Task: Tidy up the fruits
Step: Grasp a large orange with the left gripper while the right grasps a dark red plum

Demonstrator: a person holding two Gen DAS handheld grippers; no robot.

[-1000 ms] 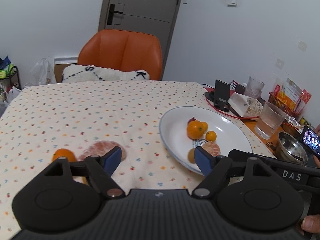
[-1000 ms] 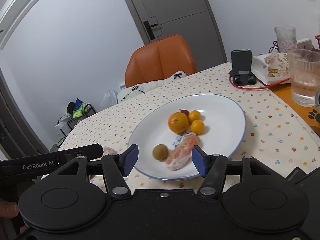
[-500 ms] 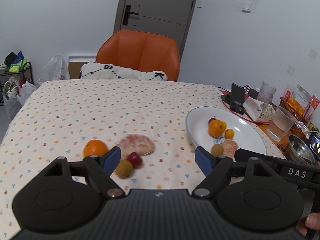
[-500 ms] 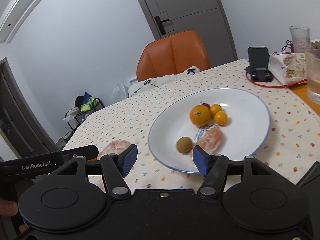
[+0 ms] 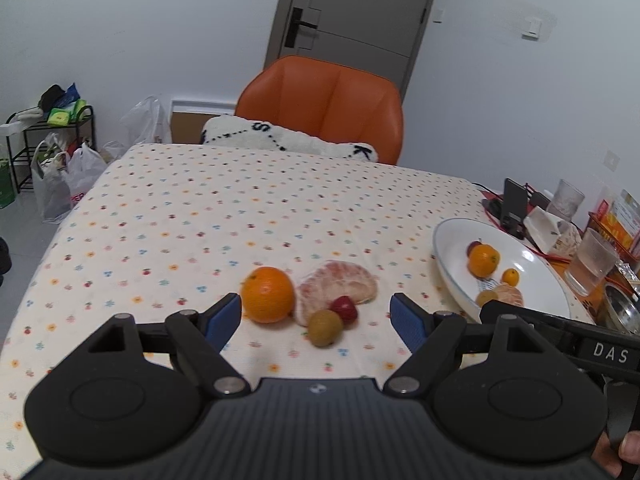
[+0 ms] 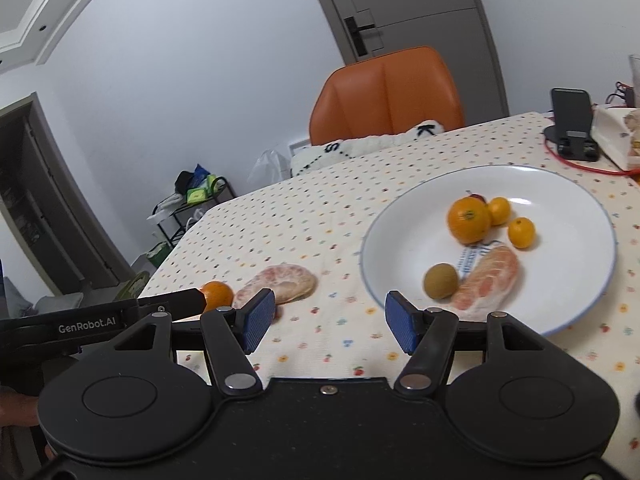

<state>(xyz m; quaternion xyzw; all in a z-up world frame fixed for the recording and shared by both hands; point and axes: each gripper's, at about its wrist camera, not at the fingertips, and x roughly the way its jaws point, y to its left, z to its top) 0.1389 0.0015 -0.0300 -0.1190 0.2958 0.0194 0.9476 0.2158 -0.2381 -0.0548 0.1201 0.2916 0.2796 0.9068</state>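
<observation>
On the dotted tablecloth (image 5: 248, 216), an orange (image 5: 267, 294), peeled pomelo (image 5: 340, 289), kiwi (image 5: 325, 327) and red fruit (image 5: 345, 308) cluster before the left gripper (image 5: 316, 319), jaws apart, empty. Right gripper (image 6: 327, 321) likewise spread, beside the white plate (image 6: 404, 236) holding further fruit.

Bare tablecloth (image 5: 224, 216) lies open beyond the orange (image 5: 267, 294) cluster; glasses (image 5: 592, 266) crowd the plate's (image 5: 448, 240) right side.
</observation>
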